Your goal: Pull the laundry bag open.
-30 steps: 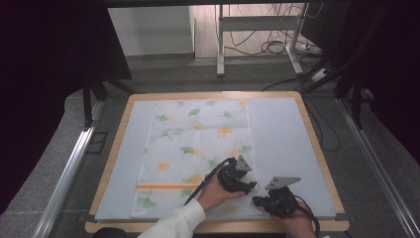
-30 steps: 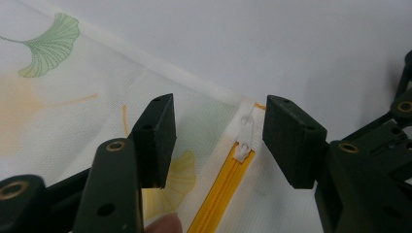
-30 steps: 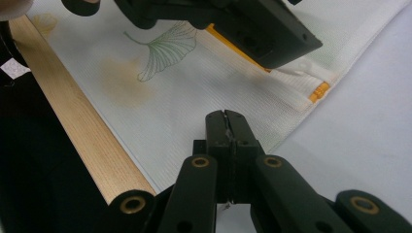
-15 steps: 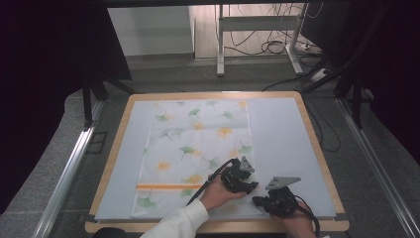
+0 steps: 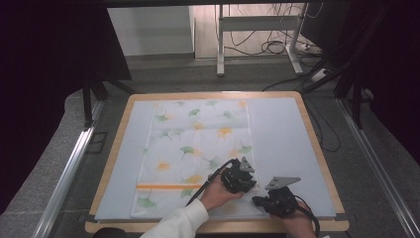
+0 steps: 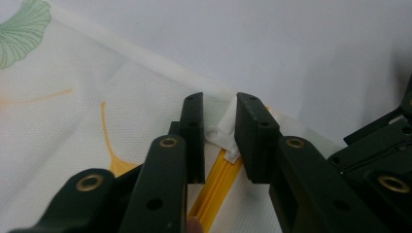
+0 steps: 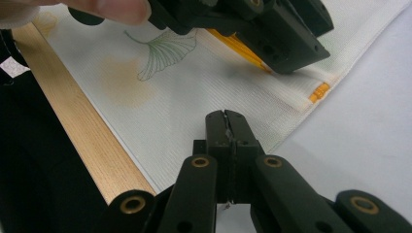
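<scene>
Black right gripper [image 7: 226,127] seen nearest, jaws pressed together on near corner of ginkgo-print zippered cover [image 5: 198,148]. Left gripper [image 6: 218,131] narrowly parted around white zipper pull [image 6: 223,133], at end of orange zipper [image 6: 214,191]. Cover spread flat on wood-rimmed table [image 5: 317,148].

Table [image 5: 317,148]: wooden-rimmed, its top covered by a pale blue-white sheet [image 5: 282,134].
Floor [image 5: 163,74]: grey, running round the table.
Metal frame [image 5: 257,34]: white legs standing beyond the far edge, cables [image 5: 277,47] tangled between them.
Rail [image 5: 69,168]: silver, along the table's left side.
</scene>
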`<state>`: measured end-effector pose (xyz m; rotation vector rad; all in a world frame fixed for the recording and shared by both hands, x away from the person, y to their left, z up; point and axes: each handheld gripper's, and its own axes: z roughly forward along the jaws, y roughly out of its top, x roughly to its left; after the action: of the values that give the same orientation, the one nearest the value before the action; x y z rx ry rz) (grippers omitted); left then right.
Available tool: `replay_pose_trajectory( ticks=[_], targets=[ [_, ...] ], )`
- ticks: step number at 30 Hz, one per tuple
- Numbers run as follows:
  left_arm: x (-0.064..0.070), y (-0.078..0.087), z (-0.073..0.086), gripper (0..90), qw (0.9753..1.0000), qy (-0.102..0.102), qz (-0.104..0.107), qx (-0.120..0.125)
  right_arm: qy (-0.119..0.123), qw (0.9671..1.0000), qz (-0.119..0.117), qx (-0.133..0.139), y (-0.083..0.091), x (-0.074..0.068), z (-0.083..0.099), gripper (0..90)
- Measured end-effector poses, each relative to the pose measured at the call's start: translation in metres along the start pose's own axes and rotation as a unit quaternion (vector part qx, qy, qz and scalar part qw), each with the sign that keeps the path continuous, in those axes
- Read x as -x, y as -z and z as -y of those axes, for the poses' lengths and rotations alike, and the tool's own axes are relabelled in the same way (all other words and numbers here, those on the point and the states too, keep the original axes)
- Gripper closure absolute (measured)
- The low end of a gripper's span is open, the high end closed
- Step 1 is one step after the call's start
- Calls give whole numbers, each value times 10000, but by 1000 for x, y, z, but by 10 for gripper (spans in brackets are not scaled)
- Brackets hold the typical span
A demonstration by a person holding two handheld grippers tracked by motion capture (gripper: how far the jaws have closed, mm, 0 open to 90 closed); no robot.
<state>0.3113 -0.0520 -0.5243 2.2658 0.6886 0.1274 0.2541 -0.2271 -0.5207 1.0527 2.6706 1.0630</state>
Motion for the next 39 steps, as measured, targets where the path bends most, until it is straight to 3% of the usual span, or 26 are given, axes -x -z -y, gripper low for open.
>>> replay_pose_trajectory(
  ticks=[7, 11, 16, 22, 28, 33, 39],
  targets=[
    [-1, 1, 0, 750, 10000, 82, 24, -10, 13, 10000, 2, -6, 0, 0, 0, 891],
    [-6, 3, 1, 663, 9998, 201, 5, -59, 2, 10000, -4, -16, 0, -1, 0, 891],
    [-7, 5, 2, 631, 9995, 298, 88, -80, 12, 10000, -3, -7, 0, 0, 0, 891],
    [-3, 1, 0, 721, 9993, 256, 225, -126, 11, 10000, -2, -8, 0, 0, 0, 891],
    [0, 1, -1, 826, 9996, 158, 196, -92, 8, 10000, -10, -11, 0, 0, 0, 891],
    [6, 0, -3, 838, 9999, -79, 18, -109, 33, 10000, -3, -9, 0, 0, 0, 891],
    [6, -1, -3, 840, 9999, 3, 38, -105, 31, 10000, -1, -6, 0, 0, 0, 891]
  ],
)
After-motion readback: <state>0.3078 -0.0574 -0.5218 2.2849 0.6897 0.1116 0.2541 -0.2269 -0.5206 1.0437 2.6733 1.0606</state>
